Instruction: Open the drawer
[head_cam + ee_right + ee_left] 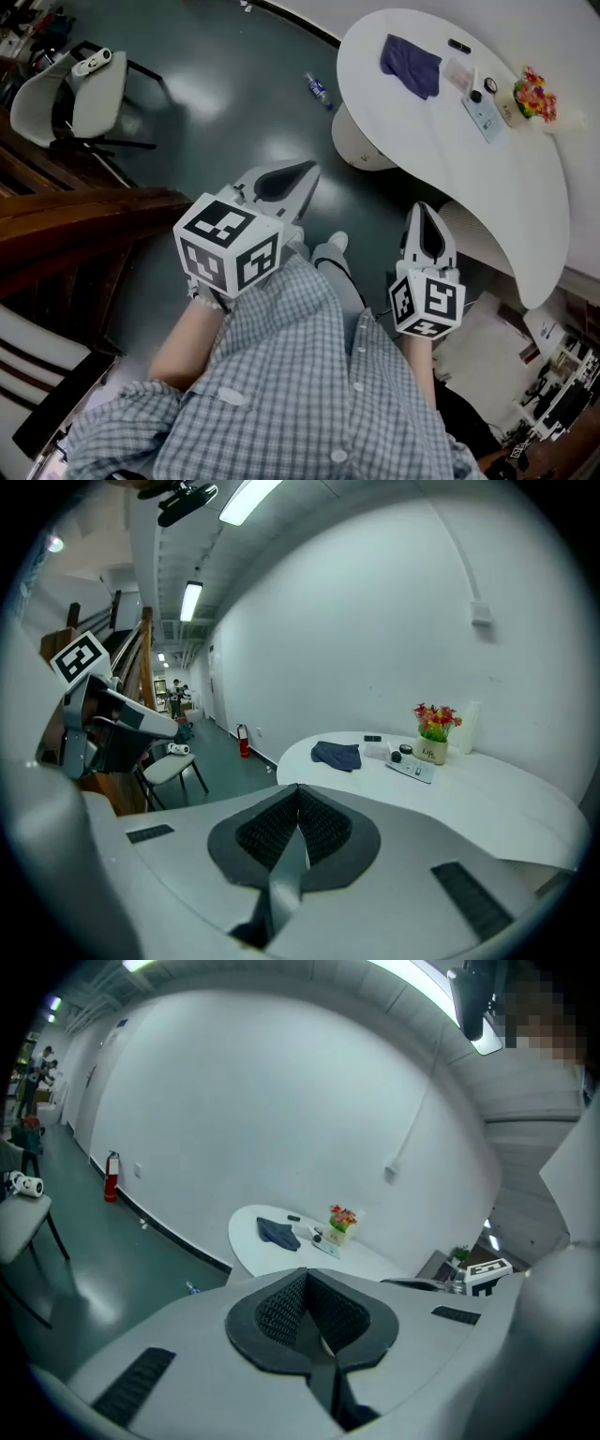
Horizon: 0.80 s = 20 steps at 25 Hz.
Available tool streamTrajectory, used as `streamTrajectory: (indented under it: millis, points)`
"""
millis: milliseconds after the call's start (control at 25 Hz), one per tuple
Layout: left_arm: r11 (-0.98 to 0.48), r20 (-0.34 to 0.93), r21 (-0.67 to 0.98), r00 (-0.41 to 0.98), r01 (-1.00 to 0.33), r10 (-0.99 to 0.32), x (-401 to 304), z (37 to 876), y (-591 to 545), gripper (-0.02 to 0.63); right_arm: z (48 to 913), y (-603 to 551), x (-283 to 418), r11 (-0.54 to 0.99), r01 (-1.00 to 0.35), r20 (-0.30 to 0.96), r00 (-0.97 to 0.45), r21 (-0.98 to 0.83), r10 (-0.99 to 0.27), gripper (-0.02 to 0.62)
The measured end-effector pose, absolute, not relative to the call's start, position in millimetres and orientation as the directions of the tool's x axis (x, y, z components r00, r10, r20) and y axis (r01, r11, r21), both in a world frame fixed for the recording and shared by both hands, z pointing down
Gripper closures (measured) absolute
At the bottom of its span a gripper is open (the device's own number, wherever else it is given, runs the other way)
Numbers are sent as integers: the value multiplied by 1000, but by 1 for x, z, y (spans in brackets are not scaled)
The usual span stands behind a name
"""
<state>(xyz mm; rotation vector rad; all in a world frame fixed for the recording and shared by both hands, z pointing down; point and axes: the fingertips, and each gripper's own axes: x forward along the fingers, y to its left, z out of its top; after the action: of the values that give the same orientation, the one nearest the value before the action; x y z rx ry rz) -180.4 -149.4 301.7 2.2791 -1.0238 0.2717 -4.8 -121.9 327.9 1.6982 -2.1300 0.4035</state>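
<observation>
No drawer shows plainly in any view. In the head view my left gripper [305, 174] points forward over the dark green floor, its jaws together with nothing between them. My right gripper [427, 212] is held beside it, close to the near edge of the white table [525, 197], jaws also together and empty. The left gripper view shows its own pads meeting [305, 1274], aimed toward the table across the room. The right gripper view shows shut pads [298, 791] with the table just beyond them.
On the table lie a blue cloth [411, 64], a flower pot [532, 94] and small items. A bottle [319, 89] lies on the floor by the table's pedestal [361, 141]. A pale chair [80, 94] and dark wooden rails [75, 216] stand at the left.
</observation>
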Motion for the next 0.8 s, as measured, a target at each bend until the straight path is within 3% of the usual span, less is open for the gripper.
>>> streamTrajectory:
  millis: [800]
  points:
    - [-415, 494, 477, 627, -775, -603, -178, 392, -146, 603, 457, -145, -22, 396, -918, 601, -337, -38, -725, 586]
